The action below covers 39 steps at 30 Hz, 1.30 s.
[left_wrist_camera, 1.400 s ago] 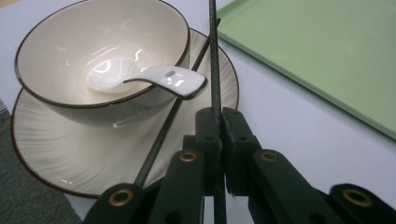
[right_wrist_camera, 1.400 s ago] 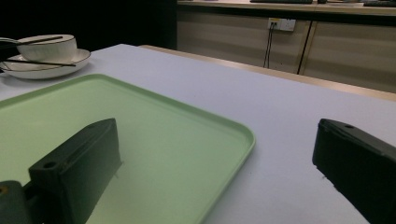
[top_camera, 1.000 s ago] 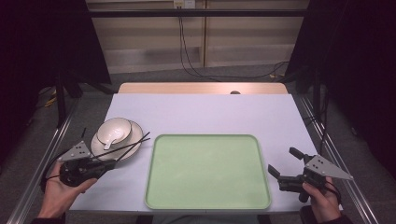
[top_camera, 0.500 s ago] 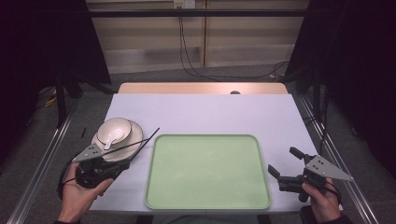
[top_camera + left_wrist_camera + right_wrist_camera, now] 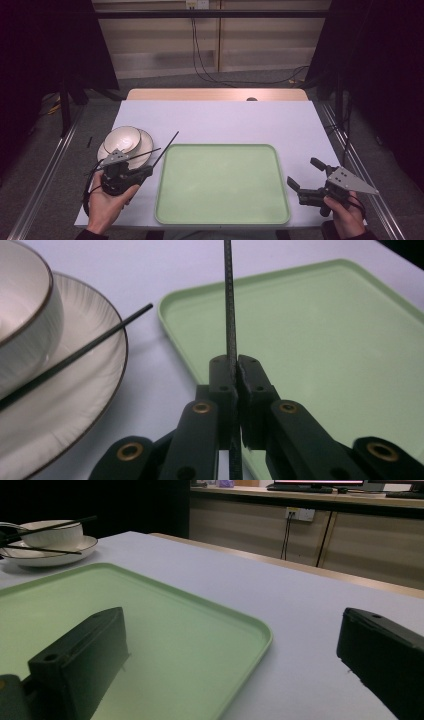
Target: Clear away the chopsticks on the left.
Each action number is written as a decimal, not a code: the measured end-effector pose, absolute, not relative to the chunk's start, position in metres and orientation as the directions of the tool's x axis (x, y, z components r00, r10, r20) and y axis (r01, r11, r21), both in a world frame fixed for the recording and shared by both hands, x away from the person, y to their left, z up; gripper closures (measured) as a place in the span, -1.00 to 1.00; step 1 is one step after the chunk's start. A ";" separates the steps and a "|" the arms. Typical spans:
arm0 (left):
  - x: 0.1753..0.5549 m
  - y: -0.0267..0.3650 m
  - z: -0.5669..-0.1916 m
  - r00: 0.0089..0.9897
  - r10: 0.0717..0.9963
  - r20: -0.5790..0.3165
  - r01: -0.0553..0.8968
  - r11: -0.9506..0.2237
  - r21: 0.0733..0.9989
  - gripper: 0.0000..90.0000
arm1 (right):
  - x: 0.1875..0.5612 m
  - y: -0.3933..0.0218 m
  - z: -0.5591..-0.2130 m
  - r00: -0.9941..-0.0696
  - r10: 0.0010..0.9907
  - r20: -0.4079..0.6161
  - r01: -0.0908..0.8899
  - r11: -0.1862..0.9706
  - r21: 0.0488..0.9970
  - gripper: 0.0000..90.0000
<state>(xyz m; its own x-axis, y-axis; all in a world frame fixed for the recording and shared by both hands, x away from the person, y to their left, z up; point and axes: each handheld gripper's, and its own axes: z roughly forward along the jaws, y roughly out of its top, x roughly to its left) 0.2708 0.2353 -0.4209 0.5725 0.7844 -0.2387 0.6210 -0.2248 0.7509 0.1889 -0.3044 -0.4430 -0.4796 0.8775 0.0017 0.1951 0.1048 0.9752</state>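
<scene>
The chopstick (image 5: 229,300) sits pinched between the jaws of my left hand-held gripper (image 5: 235,385), running up the middle of the left gripper view and out past its top edge. In the high view it slants from that gripper, at lower left of the frame, toward the upper right, its tip just off the tray's upper left corner. A second chopstick (image 5: 75,357) lies across the plate (image 5: 85,405) at the left of the left gripper view, one end reaching past the rim toward the tray (image 5: 325,350). The bowl (image 5: 123,138) stands on the plate in the left half of the high view, and the green tray fills the lower middle, bare. My right hand-held gripper (image 5: 306,176) rests at lower right of the high view with its jaws spread wide and nothing between them, one jaw over the tray's edge.

The grip is my worry. The jaws hold the stick near one end, so most of its length hangs out front; I judge a quick turn could let it pivot or slide through the pads. Its far tip could also catch the tray rim if I swing low. The loose stick could roll off onto the worktop (image 5: 220,120) if I bump the plate.
</scene>
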 end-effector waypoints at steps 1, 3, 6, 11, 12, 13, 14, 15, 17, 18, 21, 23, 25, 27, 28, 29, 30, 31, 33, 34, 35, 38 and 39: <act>0.272 0.234 -0.422 0.561 0.793 -0.238 0.632 -0.224 0.742 0.92 | 0.189 -0.304 -0.443 -0.480 0.877 0.002 0.196 0.105 0.975 -1.00; 0.273 0.232 -0.424 0.547 0.800 -0.247 0.647 -0.217 0.731 0.92 | 0.189 -0.304 -0.443 -0.482 0.876 0.004 0.198 0.105 0.975 -1.00; 0.274 0.225 -0.427 0.518 0.819 -0.247 0.670 -0.209 0.713 0.92 | 0.189 -0.304 -0.443 -0.486 0.874 0.002 0.198 0.107 0.974 -1.00; 0.277 0.213 -0.433 0.469 0.835 -0.289 0.713 -0.165 0.682 0.92 | 0.189 -0.304 -0.443 -0.483 0.876 0.000 0.197 0.109 0.974 -1.00; 0.277 0.213 -0.433 0.469 0.835 -0.289 0.713 -0.165 0.682 0.92 | 0.189 -0.304 -0.443 -0.483 0.876 0.000 0.197 0.109 0.974 -1.00; 0.278 0.211 -0.434 0.469 0.839 -0.275 0.709 -0.172 0.683 0.92 | 0.189 -0.304 -0.443 -0.479 0.878 0.000 0.197 0.108 0.974 -1.00; 0.278 0.209 -0.435 0.462 0.848 -0.260 0.707 -0.175 0.685 0.92 | 0.189 -0.304 -0.443 -0.479 0.878 0.000 0.198 0.108 0.974 -1.00; 0.279 0.208 -0.436 0.459 0.849 -0.262 0.713 -0.176 0.679 0.92 | 0.189 -0.304 -0.443 -0.484 0.875 0.001 0.196 0.108 0.975 -1.00; 0.280 0.204 -0.437 0.449 0.857 -0.254 0.718 -0.177 0.673 0.92 | 0.189 -0.304 -0.443 -0.486 0.874 -0.001 0.195 0.110 0.975 -1.00; 0.279 0.202 -0.438 0.444 0.856 -0.263 0.726 -0.171 0.666 0.92 | 0.189 -0.304 -0.443 -0.484 0.875 -0.001 0.198 0.111 0.974 -1.00; 0.277 0.196 -0.442 0.435 0.866 -0.248 0.730 -0.178 0.660 0.92 | 0.189 -0.304 -0.443 -0.480 0.877 0.001 0.199 0.108 0.974 -1.00; 0.276 0.193 -0.444 0.425 0.872 -0.244 0.739 -0.179 0.649 0.92 | 0.189 -0.304 -0.443 -0.485 0.875 0.000 0.196 0.108 0.975 -1.00; 0.275 0.191 -0.447 0.417 0.875 -0.247 0.752 -0.180 0.634 0.92 | 0.189 -0.303 -0.443 -0.489 0.872 -0.002 0.194 0.112 0.975 -1.00; 0.275 0.188 -0.449 0.415 0.877 -0.242 0.754 -0.183 0.631 0.92 | 0.189 -0.303 -0.443 -0.492 0.871 -0.003 0.193 0.112 0.975 -1.00; 0.275 0.188 -0.449 0.415 0.877 -0.242 0.754 -0.183 0.631 0.92 | 0.189 -0.303 -0.443 -0.492 0.871 -0.003 0.193 0.112 0.975 -1.00; 0.275 0.188 -0.450 0.408 0.884 -0.229 0.751 -0.183 0.634 0.92 | 0.189 -0.303 -0.443 -0.492 0.871 -0.002 0.194 0.112 0.975 -1.00; 0.275 0.186 -0.452 0.407 0.884 -0.232 0.759 -0.185 0.624 0.92 | 0.189 -0.303 -0.443 -0.490 0.872 -0.001 0.194 0.111 0.975 -1.00; 0.275 0.186 -0.454 0.403 0.884 -0.236 0.764 -0.183 0.619 0.92 | 0.189 -0.303 -0.443 -0.489 0.872 0.002 0.197 0.108 0.975 -1.00; 0.275 0.185 -0.455 0.406 0.882 -0.237 0.770 -0.190 0.610 0.92 | 0.189 -0.304 -0.443 -0.488 0.873 0.001 0.196 0.108 0.975 -1.00; 0.275 0.185 -0.455 0.402 0.883 -0.244 0.772 -0.183 0.609 0.92 | 0.189 -0.303 -0.443 -0.487 0.873 0.001 0.198 0.109 0.974 -1.00; 0.275 0.184 -0.455 0.399 0.886 -0.234 0.771 -0.186 0.609 0.92 | 0.189 -0.304 -0.443 -0.491 0.871 0.000 0.196 0.110 0.974 -1.00; 0.274 0.182 -0.458 0.405 0.881 -0.242 0.780 -0.195 0.595 0.92 | 0.189 -0.303 -0.443 -0.490 0.872 -0.001 0.195 0.111 0.975 -1.00; 0.274 0.181 -0.459 0.405 0.882 -0.241 0.780 -0.195 0.594 0.92 | 0.189 -0.303 -0.443 -0.490 0.872 0.000 0.195 0.110 0.975 -1.00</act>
